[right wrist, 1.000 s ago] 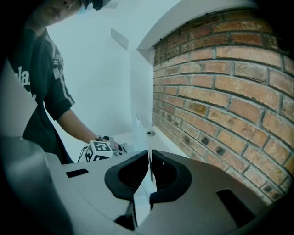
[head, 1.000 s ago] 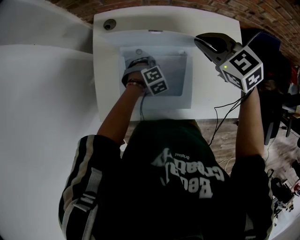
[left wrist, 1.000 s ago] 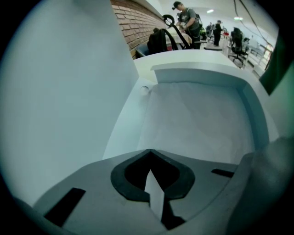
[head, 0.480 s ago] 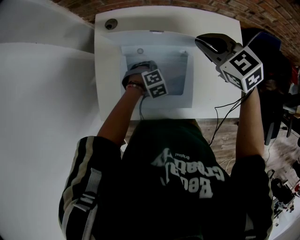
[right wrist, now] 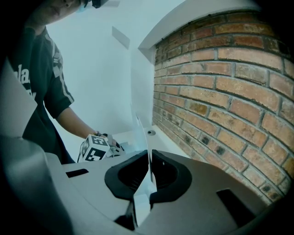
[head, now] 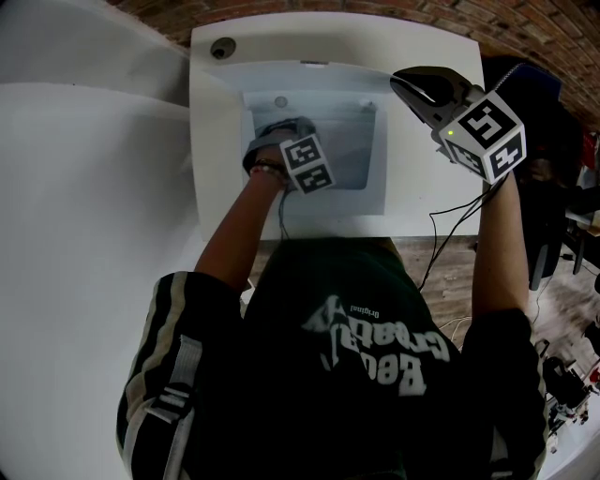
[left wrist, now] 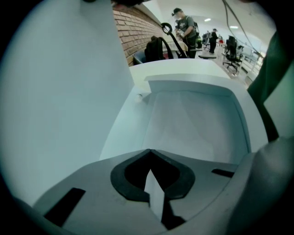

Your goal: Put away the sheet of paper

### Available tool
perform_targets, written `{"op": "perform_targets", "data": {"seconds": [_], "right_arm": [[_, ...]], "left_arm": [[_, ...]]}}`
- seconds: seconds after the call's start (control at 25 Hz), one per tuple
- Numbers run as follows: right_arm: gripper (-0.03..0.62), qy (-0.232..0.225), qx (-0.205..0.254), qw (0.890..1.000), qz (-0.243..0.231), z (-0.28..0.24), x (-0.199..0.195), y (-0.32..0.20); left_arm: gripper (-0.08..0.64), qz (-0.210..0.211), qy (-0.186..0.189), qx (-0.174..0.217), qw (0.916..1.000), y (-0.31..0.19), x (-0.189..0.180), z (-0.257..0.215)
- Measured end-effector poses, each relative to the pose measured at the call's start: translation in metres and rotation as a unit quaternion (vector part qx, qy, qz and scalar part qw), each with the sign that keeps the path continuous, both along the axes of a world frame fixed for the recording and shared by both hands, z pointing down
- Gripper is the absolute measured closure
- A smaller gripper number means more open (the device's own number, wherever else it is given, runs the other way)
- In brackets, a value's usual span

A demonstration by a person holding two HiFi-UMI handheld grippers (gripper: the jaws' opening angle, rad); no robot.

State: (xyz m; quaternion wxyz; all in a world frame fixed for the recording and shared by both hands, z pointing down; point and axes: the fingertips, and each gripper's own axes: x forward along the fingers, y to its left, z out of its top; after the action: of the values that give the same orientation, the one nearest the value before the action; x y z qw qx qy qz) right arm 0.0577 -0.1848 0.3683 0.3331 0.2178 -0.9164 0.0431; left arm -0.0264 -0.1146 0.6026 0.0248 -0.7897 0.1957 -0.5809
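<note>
The sheet of paper [head: 349, 141] hangs pale and slack over the recess of a white cabinet [head: 217, 141]. My left gripper [head: 286, 129] is down inside that recess, shut on a white strip of the sheet [left wrist: 155, 195] that shows between its jaws [left wrist: 150, 170]. My right gripper [head: 405, 81] is held higher at the recess's right rim. It is shut on the sheet's edge, which rises thin and edge-on [right wrist: 140, 133] from between its jaws [right wrist: 149, 159].
A brick wall [head: 525, 28] runs behind the cabinet and close on the right [right wrist: 220, 92]. A round fitting [head: 222, 47] sits on the cabinet's back left corner. A cable [head: 450, 225] hangs over wooden floor [head: 459, 281]. White surface [head: 84, 234] lies left.
The left gripper has shifted only slightly within the recess. The right gripper has stayed where it was, and both keep their hold.
</note>
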Motion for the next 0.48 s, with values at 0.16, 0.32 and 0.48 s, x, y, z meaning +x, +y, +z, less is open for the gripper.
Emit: {"op": "perform_targets", "data": {"seconds": [0.16, 0.32, 0.48], "right_arm": [[0.586, 0.002, 0.001, 1.000, 0.000, -0.001, 0.000, 0.000], [0.586, 0.004, 0.002, 1.000, 0.003, -0.002, 0.000, 0.000], [0.586, 0.003, 0.004, 1.000, 0.007, -0.001, 0.000, -0.001]], "left_arm": [[0.558, -0.012, 0.020, 0.029, 0.9993, -0.010, -0.002, -0.023], [0.558, -0.028, 0.046, 0.042, 0.9977, -0.012, -0.004, -0.046], [0.558, -0.052, 0.078, 0.042, 0.9947, -0.015, -0.010, -0.062]]}}
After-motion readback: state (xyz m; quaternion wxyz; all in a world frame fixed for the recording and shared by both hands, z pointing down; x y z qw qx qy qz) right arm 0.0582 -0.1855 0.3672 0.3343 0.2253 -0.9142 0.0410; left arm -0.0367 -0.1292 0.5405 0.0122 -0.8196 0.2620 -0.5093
